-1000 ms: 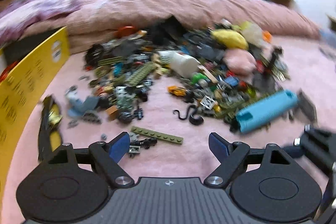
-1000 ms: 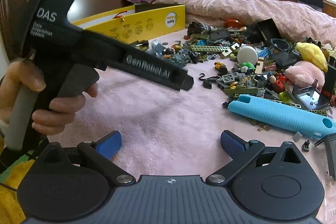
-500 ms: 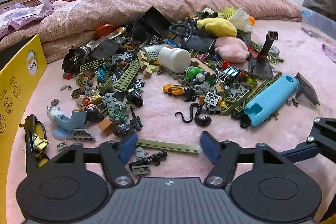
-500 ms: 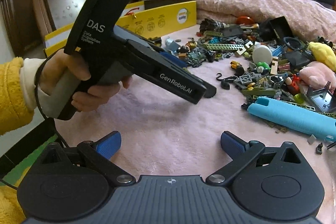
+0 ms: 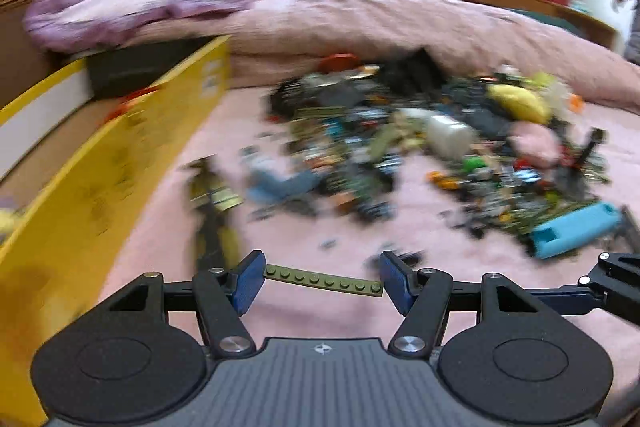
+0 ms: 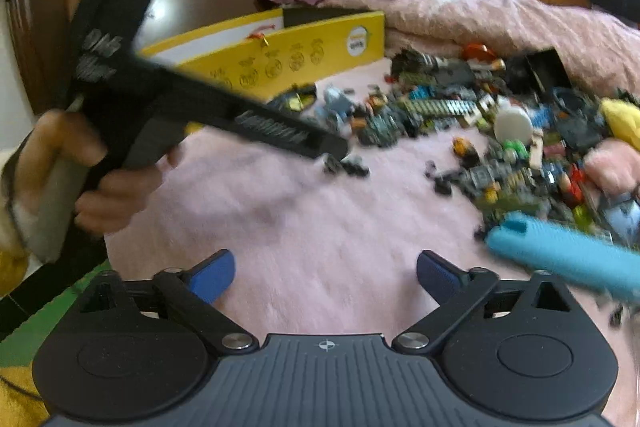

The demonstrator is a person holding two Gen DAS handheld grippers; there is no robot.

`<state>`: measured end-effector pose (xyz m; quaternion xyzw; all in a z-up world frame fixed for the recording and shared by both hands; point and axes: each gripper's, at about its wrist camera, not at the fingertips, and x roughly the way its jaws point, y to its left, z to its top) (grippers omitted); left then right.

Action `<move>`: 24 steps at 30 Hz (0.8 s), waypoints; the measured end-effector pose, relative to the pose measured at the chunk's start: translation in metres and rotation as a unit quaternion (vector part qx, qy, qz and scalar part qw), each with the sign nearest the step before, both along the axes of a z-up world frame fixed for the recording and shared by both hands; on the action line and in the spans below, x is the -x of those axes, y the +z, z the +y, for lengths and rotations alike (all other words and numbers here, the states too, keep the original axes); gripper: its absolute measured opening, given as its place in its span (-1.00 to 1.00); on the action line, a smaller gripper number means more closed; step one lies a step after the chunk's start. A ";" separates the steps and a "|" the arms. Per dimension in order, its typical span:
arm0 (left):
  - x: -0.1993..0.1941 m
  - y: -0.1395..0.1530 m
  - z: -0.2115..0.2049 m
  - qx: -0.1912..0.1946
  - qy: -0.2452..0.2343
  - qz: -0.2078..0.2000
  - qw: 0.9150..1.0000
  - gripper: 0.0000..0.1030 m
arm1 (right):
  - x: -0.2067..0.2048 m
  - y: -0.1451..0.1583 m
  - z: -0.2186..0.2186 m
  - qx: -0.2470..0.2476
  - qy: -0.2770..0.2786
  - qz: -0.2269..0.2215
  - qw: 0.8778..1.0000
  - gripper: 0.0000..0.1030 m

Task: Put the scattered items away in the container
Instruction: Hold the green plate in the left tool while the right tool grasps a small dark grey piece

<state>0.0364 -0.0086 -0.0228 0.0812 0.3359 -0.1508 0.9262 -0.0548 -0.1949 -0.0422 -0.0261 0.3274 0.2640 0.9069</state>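
Since the earlier frames the left gripper (image 5: 322, 277) has swung toward the yellow box (image 5: 120, 163), which now fills much more of the left wrist view. Its jaws have closed in on the long olive plate (image 5: 322, 277), which spans the gap with a pad at each end, so it looks clamped endwise and lifted clear of the pink blanket (image 5: 320, 311). The right gripper (image 6: 324, 275) has barely shifted; its jaws have just been closing, yet they stand well apart over bare blanket with nothing between them. As a judgement, the job is only starting. The big heap of bricks and toys (image 5: 440, 155) lies spread across the bed, well apart from the box, and only one small piece is in transit. The blue tube (image 5: 576, 235), the white jar (image 5: 448, 137), the yellow soft toy (image 5: 516, 103) and the pink soft toy (image 5: 536, 143) are all still out. What the box already holds is too blurred to tell, beyond a dark shape and something red near its far end. The left wrist view shows the grip on the plate and the box's near wall. The right wrist view hides the plate but shows the person's left hand (image 6: 80, 183) around the tool handle, the box's printed outer face, and a black pair of small pieces (image 6: 346, 165) lying just beside the left tool's tip.
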 end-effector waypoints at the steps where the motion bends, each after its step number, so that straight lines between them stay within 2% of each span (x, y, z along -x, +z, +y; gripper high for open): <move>1: 0.003 0.000 0.007 -0.006 0.018 -0.003 1.000 0.26 | -0.005 0.002 0.003 0.001 0.004 0.004 1.000 0.09; 4: 0.009 0.000 0.027 -0.006 0.055 -0.001 0.998 0.26 | -0.023 0.006 0.008 -0.025 0.009 0.019 0.999 -0.20; 6: 0.011 0.001 0.038 0.003 0.066 0.004 0.998 0.26 | -0.035 0.007 0.014 -0.042 0.014 0.028 0.999 -0.26; 9: 0.012 0.000 0.045 0.011 0.075 0.008 0.997 0.26 | -0.055 0.004 0.025 -0.039 0.021 0.038 0.998 -0.29; 12: 0.013 -0.004 0.046 0.016 0.080 0.014 0.997 0.26 | -0.071 -0.004 0.035 -0.005 0.013 0.038 0.999 -0.30; 21: 0.017 -0.014 0.043 0.016 0.074 0.018 0.997 0.26 | -0.084 -0.008 0.044 -0.009 -0.008 0.026 1.000 -0.29; 24: 0.015 -0.016 0.044 0.019 0.073 0.019 0.997 0.26 | -0.086 -0.009 0.045 -0.009 -0.013 0.023 1.000 -0.41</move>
